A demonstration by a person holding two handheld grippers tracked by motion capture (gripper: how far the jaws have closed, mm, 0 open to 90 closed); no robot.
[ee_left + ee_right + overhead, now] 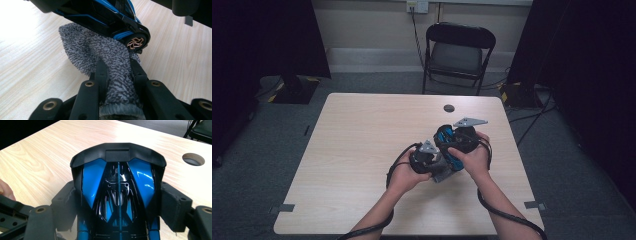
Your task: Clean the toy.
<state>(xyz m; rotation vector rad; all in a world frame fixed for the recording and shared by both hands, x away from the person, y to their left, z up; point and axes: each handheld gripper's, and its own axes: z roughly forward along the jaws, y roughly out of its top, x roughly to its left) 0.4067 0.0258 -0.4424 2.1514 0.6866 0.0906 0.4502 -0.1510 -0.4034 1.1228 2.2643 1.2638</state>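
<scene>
A: Where's the toy car [451, 146]?

B: Clamped across its body in your right gripper [117, 202]. Your left gripper [117, 75], pinching the grey cloth [100, 50], has it at 12 o'clock, nose towards 4

**Counting what is sitting on and around the table**

Two grippers are showing in the high view: the left gripper [428, 161] and the right gripper [460, 140], each being carried by one of two hands. One toy car [117, 195], blue and black, is sitting between the right gripper's jaws, with one bronze-spoked wheel [136, 43] showing in the left gripper view. One grey cloth [100, 53] is being pinched by the left gripper. One table [362, 150] is bearing it all, with one round hole [449, 108] in its top. One folding chair [458, 52] is standing beyond it. Two grey three-cornered plates are topping the grippers, and two cables are trailing from them.
</scene>
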